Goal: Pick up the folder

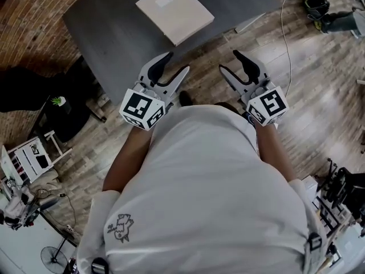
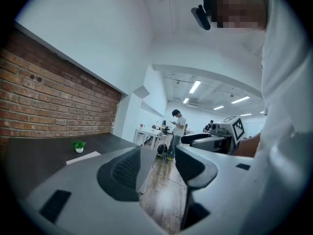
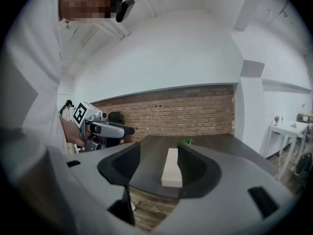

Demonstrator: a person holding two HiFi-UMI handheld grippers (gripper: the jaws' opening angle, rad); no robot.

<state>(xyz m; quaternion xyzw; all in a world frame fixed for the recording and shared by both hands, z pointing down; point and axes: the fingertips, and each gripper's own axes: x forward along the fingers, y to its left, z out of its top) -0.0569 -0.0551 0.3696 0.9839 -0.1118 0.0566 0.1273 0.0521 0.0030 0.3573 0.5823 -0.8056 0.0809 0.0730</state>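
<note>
The folder (image 1: 174, 10) is a flat beige square that lies on the dark grey table (image 1: 114, 33), ahead of both grippers. In the right gripper view the folder (image 3: 171, 172) shows end-on in the gap between the jaws, some way off on the table (image 3: 151, 168). My left gripper (image 1: 175, 66) and right gripper (image 1: 229, 61) hang side by side over the wood floor just short of the table's near edge. Both are open and hold nothing. The left gripper (image 2: 159, 155) looks sideways past the right gripper (image 2: 215, 136). The folder (image 2: 83, 156) appears as a pale strip at the left.
A brick wall (image 1: 34, 16) runs along the table's left side. A small potted plant (image 1: 57, 100) sits on dark furniture at the left. A white cable (image 1: 285, 33) trails over the floor at the right, near bags (image 1: 316, 4). A person (image 2: 178, 126) stands far off by white desks.
</note>
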